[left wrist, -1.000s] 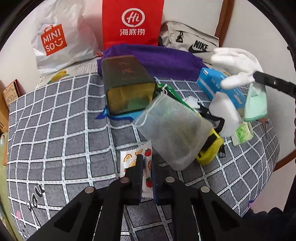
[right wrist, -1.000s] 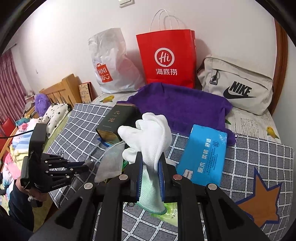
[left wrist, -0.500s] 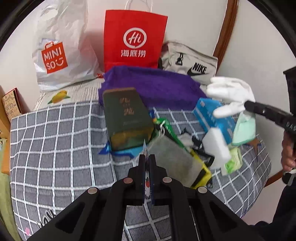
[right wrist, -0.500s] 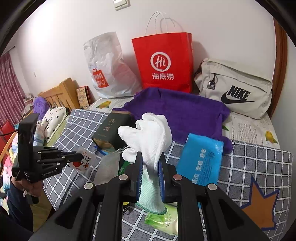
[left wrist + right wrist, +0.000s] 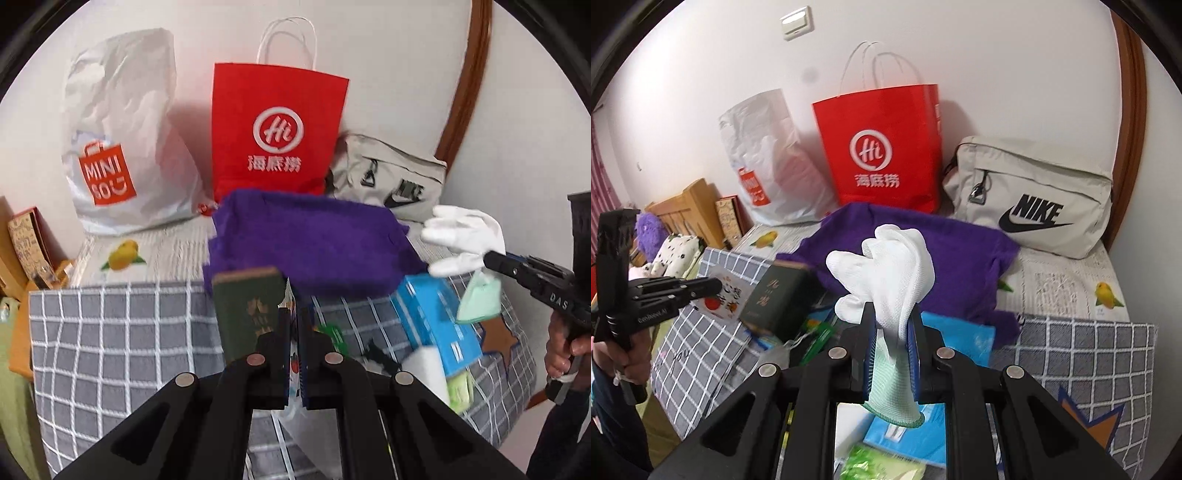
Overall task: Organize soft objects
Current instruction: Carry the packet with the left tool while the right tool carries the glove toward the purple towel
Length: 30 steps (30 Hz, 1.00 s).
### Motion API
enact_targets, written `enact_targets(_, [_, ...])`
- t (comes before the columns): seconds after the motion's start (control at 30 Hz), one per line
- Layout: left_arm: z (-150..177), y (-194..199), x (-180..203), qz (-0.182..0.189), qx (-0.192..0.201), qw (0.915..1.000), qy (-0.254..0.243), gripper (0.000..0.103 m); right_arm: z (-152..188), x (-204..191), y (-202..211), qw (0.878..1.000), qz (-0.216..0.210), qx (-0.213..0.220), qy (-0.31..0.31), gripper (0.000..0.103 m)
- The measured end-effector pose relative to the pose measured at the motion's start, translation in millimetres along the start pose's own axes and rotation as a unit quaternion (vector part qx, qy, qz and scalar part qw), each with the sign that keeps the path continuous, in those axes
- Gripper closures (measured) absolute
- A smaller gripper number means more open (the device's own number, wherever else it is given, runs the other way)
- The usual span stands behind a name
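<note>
My right gripper is shut on a white glove with a green cuff, held up above the bed; it also shows in the left wrist view. My left gripper is shut on a thin white packet printed with fruit, lifted off the checked blanket; in the right wrist view the packet hangs from the left gripper. A purple towel lies behind, in front of the red bag.
A dark green tin, a blue tissue pack, a white block and green packets lie on the checked blanket. A white Miniso bag, red paper bag and Nike bag stand by the wall.
My left gripper closed on the fruit packet and lifted it off the blanket, rising and tilting up. The mesh pouch dropped out of view. The right gripper held the glove and rose slightly.
</note>
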<state>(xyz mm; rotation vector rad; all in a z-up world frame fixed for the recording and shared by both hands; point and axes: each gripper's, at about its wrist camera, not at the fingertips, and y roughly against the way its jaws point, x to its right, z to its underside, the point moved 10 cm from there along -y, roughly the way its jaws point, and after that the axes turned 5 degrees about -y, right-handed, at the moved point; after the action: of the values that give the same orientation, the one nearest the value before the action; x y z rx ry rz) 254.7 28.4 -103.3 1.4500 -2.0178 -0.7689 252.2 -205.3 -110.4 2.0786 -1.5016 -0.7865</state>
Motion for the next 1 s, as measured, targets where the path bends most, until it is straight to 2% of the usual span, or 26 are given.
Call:
enact_targets(0.27, [-33.4,-25.0,-10.7,-0.025,0.0,0.9997,0.003,0.099,-20.9,19.5,-27.7,1.0,0.019,-0.001,-0.01,0.088])
enact_targets(0.73, [-77.2,-98.8,-19.0,-0.02,-0.015,0.9997,-0.001,0.099,-53.3,47.4,-92.5,0.999,0.035,-0.016,-0.036,0.088])
enact_targets(1.0, [-96.0,-143.1,-27.2,-0.018,-0.032,0.9993,-0.004,0.099,-67.3,61.6,-144.3,0.997,0.047,-0.044,-0.033,0.088])
